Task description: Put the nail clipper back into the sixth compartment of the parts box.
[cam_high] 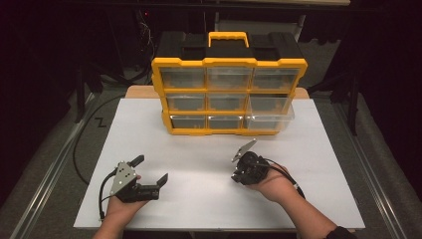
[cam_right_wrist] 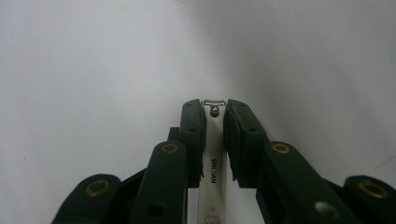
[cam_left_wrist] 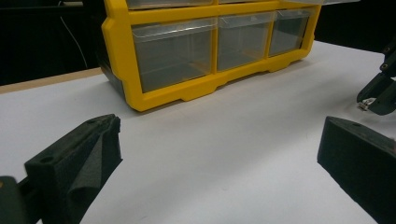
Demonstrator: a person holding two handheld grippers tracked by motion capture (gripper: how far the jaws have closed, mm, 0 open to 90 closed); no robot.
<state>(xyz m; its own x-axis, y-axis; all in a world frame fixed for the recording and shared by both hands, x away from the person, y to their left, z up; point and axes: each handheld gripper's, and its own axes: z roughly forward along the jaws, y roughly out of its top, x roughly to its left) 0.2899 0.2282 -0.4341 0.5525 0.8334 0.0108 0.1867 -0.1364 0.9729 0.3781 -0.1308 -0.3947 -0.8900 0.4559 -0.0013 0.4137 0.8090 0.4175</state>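
High view, left to right: I log the left hand-held gripper (cam_high: 152, 169) low on the white tabletop (cam_high: 199, 199), held in the person's left hand (cam_high: 119, 205), jaws spread wide with nothing between them. Behind the middle of the tabletop stands a yellow and black drawer organiser (cam_high: 229, 62), three rows of three clear drawers, its bottom right drawer (cam_high: 268, 121) pulled out past the frame. Right of centre I see the right hand-held gripper (cam_high: 238, 158) in the person's right hand (cam_high: 271, 183), tipped down toward the tabletop, well short of the organiser. From this height I cannot tell what it carries.

Left gripper view: I note both black foam-padded jaws far apart at the bottom corners, bare tabletop (cam_left_wrist: 210, 154) between them. The organiser (cam_left_wrist: 116, 60) fills the top, seen from low down: its bottom row of clear drawers looks empty. At the right edge, the tip of the right hand-held gripper (cam_left_wrist: 369, 103) shows near the tabletop, a small metal end poking from it.

Right gripper view: I record what the others withhold. The jaws are nearly closed and clamp a nail clipper (cam_right_wrist: 214, 177), pale with a printed brand name along its lever and a metal cutting end just past the pads, pointing at plain tabletop (cam_right_wrist: 93, 70).
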